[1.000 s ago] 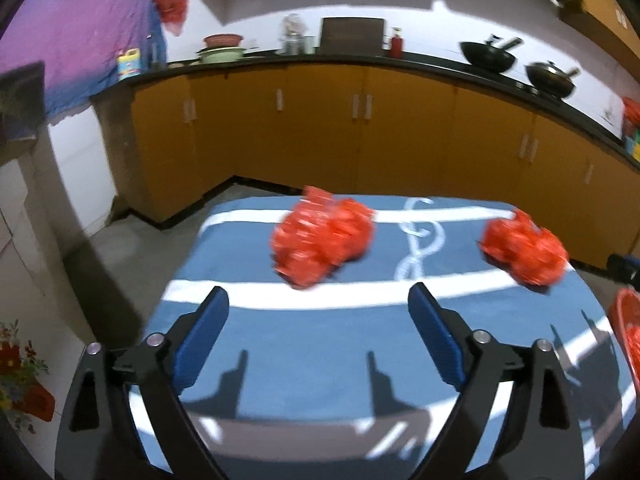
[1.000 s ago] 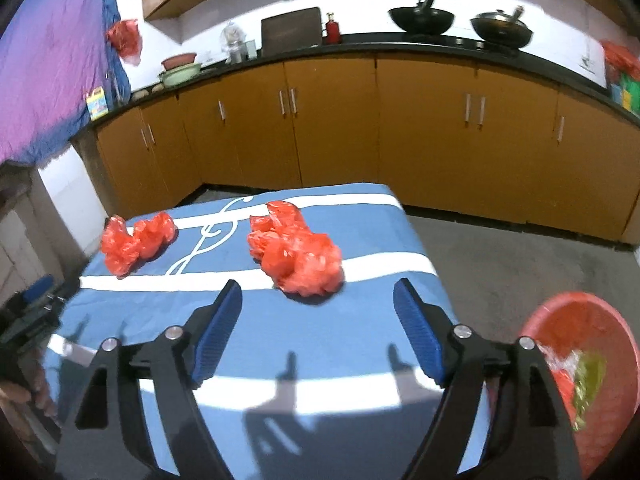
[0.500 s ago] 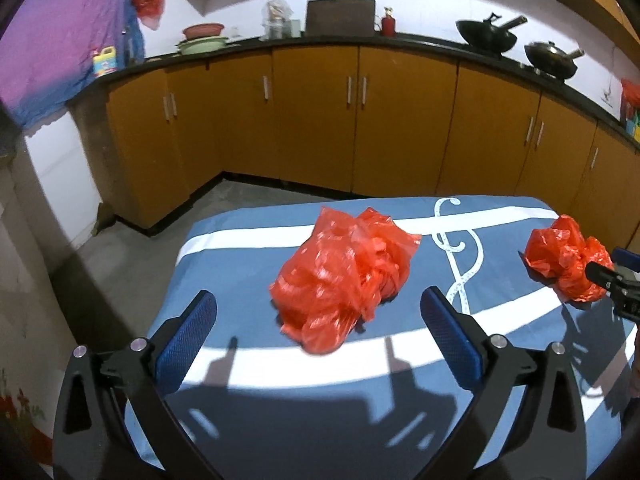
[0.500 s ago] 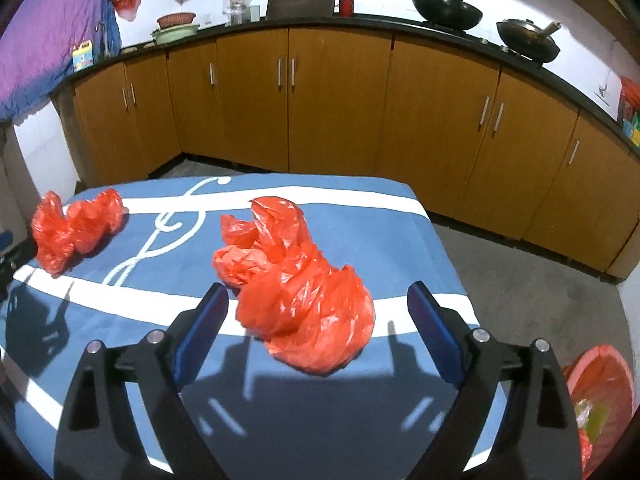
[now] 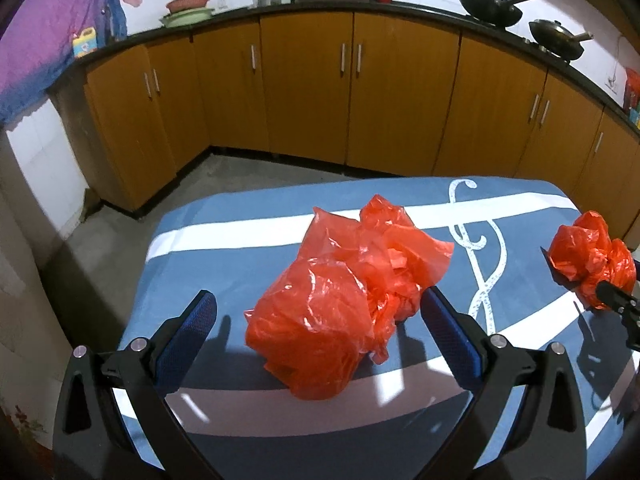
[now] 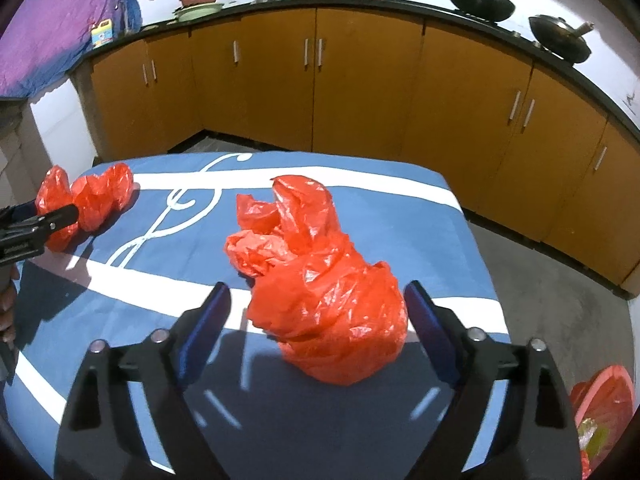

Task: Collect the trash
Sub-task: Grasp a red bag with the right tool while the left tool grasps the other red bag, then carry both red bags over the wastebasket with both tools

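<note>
Both grippers have closed in since the earlier frames: your left gripper [image 5: 318, 314] and right gripper [image 6: 318, 304] each straddle a red bag [image 5: 344, 296] [image 6: 320, 300] on the table [image 5: 224, 236], jaws wide open, nothing collected yet.

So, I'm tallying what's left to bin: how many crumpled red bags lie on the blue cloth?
2. One red bag sits between the open left gripper fingers; the other red bag sits between the open right gripper fingers. None hidden, seemingly.

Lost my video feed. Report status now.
Left gripper open, straddling left red bag. Right gripper open, straddling right red bag. Neither gripped. Red bin on floor at right; nothing blocking.
</note>
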The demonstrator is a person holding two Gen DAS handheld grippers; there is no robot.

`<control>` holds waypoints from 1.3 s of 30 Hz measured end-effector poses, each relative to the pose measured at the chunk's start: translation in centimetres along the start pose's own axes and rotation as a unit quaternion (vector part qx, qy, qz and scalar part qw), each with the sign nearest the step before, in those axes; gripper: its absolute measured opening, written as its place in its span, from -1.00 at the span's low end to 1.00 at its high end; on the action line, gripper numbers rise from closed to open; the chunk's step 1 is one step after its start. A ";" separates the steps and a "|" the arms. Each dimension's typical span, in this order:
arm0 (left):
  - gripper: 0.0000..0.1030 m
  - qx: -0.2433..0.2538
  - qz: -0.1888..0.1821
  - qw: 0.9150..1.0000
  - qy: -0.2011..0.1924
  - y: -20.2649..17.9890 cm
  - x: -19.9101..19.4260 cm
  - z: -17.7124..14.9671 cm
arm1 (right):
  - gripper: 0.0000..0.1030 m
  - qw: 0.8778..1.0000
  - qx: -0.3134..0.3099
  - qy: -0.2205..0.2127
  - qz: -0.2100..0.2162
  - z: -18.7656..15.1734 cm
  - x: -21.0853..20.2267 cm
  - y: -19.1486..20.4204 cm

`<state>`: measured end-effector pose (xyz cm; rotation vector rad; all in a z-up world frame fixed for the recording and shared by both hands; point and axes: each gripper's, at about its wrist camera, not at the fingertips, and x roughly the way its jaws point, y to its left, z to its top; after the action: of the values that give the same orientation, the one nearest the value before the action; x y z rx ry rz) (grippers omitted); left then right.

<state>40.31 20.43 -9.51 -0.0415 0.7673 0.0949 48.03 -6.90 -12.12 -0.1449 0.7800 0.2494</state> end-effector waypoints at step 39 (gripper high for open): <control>-0.56 -0.024 -0.058 0.998 -0.025 -1.3 -4.9 -1.0 | -0.07 0.999 0.043 0.004 0.010 -3.2 -5.4 -2.5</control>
<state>36.23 18.74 -6.83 -0.1294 0.7112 0.0041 42.87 -10.88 -10.44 -0.0572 0.7991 0.2329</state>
